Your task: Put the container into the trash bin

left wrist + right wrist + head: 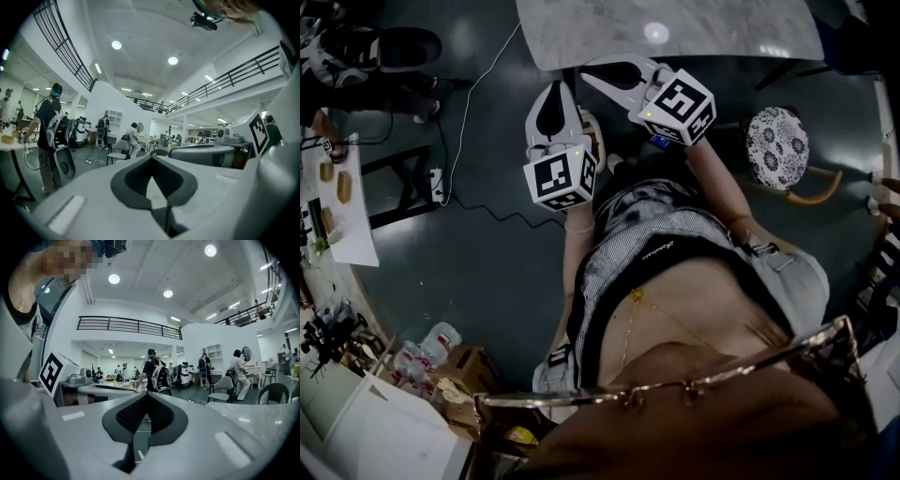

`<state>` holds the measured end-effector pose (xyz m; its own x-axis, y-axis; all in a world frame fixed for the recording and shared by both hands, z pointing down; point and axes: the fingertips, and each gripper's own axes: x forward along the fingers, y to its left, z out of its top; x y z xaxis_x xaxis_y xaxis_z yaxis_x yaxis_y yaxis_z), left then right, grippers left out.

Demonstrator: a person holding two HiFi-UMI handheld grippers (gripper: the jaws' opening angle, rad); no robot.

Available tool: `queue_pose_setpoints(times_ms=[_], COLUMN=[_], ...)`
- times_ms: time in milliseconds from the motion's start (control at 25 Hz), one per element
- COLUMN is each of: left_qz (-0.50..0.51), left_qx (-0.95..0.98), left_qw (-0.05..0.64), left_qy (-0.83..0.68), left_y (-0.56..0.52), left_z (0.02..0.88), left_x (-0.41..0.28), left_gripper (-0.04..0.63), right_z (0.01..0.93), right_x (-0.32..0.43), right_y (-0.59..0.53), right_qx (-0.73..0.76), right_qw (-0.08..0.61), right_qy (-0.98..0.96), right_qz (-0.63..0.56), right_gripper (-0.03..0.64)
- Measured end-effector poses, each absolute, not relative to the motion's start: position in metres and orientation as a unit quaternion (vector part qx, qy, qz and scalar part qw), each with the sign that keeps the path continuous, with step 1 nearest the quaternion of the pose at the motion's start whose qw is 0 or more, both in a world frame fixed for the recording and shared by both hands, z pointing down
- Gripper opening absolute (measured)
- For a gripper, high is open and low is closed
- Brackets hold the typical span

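Note:
No container and no certain trash bin show in any view. In the head view my left gripper [554,89] and right gripper [589,73] are held side by side close in front of the person's body, pointing toward a marble table [675,33]. Both are shut with nothing between the jaws. The left gripper view looks along the shut left gripper [151,158] into a large hall, with the right gripper [234,140] beside it. The right gripper view shows the shut right gripper [146,394] and the left gripper's marker cube [52,372] to its left.
A round patterned stool [776,141] stands right of the table. A cable [473,103] runs over the dark floor at left. A cardboard box with bottles and scraps [441,361] sits at lower left. Several people, a chair [117,150] and worktables fill the hall.

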<state>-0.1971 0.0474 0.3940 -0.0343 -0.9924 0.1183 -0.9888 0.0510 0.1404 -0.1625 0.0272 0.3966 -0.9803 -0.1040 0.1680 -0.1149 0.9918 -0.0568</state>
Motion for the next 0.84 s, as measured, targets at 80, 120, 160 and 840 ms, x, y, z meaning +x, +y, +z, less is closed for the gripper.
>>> queue_pose_setpoints(times_ms=[80,120,160,840], left_qz=[-0.008,-0.008,-0.007,-0.006], left_qx=[0.693,0.695,0.697,0.699], left_qw=[0.092,0.092,0.092,0.093], left_qy=[-0.715,-0.713,-0.711,-0.709], left_y=[0.045,0.044,0.043,0.038], left_z=[0.394,0.395,0.395,0.396], left_x=[-0.192,-0.19,-0.188,-0.19], left_gripper=[0.0,0.0,0.0,0.0], right_z=[0.397,0.398,0.399,0.401], right_x=[-0.158,-0.157,-0.155,-0.155], right_y=[0.026,0.026,0.025,0.023], right_qx=[0.06,0.062,0.064,0.063], right_qw=[0.084,0.085,0.085,0.095], right_qy=[-0.994,-0.994,-0.994,-0.993], right_qz=[0.032,0.032,0.032,0.035], right_gripper=[0.025,0.025,0.025,0.025])
